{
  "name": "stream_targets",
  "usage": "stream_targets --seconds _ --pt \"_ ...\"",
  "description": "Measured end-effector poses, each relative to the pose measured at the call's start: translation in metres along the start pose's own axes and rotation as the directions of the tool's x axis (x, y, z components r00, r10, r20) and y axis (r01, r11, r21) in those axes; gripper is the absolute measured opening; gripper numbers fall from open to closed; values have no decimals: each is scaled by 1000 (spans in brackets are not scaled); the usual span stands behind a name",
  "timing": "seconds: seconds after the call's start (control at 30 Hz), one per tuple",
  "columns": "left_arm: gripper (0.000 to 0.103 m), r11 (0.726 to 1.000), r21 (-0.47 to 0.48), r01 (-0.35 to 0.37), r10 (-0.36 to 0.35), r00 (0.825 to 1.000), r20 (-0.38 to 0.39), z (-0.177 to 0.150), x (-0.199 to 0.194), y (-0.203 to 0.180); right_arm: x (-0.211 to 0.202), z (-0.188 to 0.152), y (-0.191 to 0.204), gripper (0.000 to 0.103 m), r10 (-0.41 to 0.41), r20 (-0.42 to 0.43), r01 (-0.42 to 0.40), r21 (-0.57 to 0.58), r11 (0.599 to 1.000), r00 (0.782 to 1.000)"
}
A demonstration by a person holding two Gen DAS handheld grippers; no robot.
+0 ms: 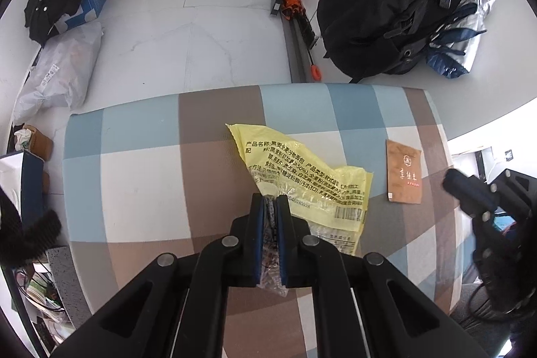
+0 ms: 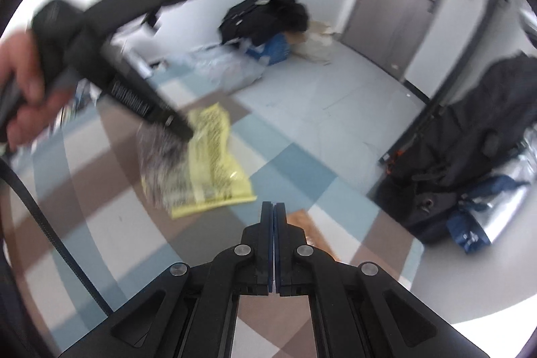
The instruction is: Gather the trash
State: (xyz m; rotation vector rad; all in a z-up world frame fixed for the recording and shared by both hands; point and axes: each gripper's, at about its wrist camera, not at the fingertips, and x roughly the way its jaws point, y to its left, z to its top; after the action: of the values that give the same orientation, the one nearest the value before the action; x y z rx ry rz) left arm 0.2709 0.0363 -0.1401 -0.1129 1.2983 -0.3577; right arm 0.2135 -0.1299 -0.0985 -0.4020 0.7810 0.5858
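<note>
The yellow wrapper (image 1: 302,180) lies in the middle of the left wrist view, on the checked worktop (image 1: 141,176), and its clear crumpled end is pinched between the fingers (image 1: 261,234) of the left gripper (image 1: 269,210), which are closed on it. Most of the wrapper is outside the grip and rests flat on the worktop. From this I judge the main risk: the film is thin and slippery, and only a small bunched part is held, so it may slide out when it is lifted, or tear at the pinched place.

The brown sachet (image 1: 403,171) lies apart, to the right of the wrapper, near the right edge of the worktop. It is flat against the surface, so I think the fingers could push it off the edge instead of catching it.

In the right wrist view the right gripper (image 2: 274,207) is in the lower middle, its fingers closed together on nothing, just above a corner of the sachet (image 2: 312,230). It must open before it can take anything. This picture is blurred, and the left gripper crosses the upper left of it, so the two tools could hit each other if both go to the wrapper.
</note>
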Motion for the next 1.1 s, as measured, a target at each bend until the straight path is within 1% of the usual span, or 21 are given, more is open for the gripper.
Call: stream_targets --seconds 0.07,0.13,0.17,0.2,0.23,0.33,0.37,0.43,0.47,0.5,0.57,0.6,0.73,0.8,0.93,1.0,1.1 --pt "3 1000 -14 24 -24 1000 5 -3 -4 2 -3 -2 -12 1 15 -6 -14 75 997 1000" --pt "3 999 -19 36 -36 999 9 -6 -6 3 5 -9 -24 7 62 -40 -56 146 988 997" --pt "3 999 -20 36 -36 999 11 -7 -7 3 11 -13 -26 19 59 -67 -49 153 987 996" --pt "3 999 -23 39 -38 999 13 -9 -7 2 17 -16 -27 25 56 -88 -43 150 988 995" --pt "3 999 -24 46 -45 999 11 -11 -8 3 22 -19 -28 32 60 -100 -46 141 989 993" --pt "3 998 -24 51 -51 999 18 -11 -12 2 32 -23 -15 35 63 -138 -53 72 996 988" --pt "3 998 -25 49 -48 999 22 -11 -14 3 34 -23 -10 41 54 -146 -48 49 998 988" --pt "3 997 -40 62 -61 998 26 -9 -16 6 37 -22 -2 47 45 -147 -45 3 999 988" --pt "3 996 -49 71 -69 997 29 -8 -18 8 39 -21 2 52 22 -145 -27 -27 999 989" --pt "3 996 -56 73 -71 997 33 -7 -19 10 44 -22 6 53 -18 -146 8 -70 998 989" --pt "3 996 -60 70 -68 997 39 -6 -20 11 52 -23 16 54 -110 -155 83 -168 982 982" --pt "3 996 -61 70 -68 997 39 -6 -20 12 53 -24 22 54 -140 -134 110 -211 971 981" --pt "3 995 -71 68 -66 997 30 -6 -17 14 57 -26 36 54 -213 -83 177 -316 932 974" --pt "3 994 -80 70 -68 997 23 -6 -15 16 60 -26 35 54 -209 -77 177 -306 936 975" --pt "3 994 -81 71 -69 997 23 -7 -15 17 58 -16 15 53 -159 -112 134 -207 969 981" --pt "3 994 -81 71 -69 997 24 -7 -16 18 60 -14 12 53 -150 -123 126 -181 975 981" --pt "3 993 -90 73 -71 997 22 -7 -15 20 59 -12 9 51 -113 -139 96 -127 987 984"
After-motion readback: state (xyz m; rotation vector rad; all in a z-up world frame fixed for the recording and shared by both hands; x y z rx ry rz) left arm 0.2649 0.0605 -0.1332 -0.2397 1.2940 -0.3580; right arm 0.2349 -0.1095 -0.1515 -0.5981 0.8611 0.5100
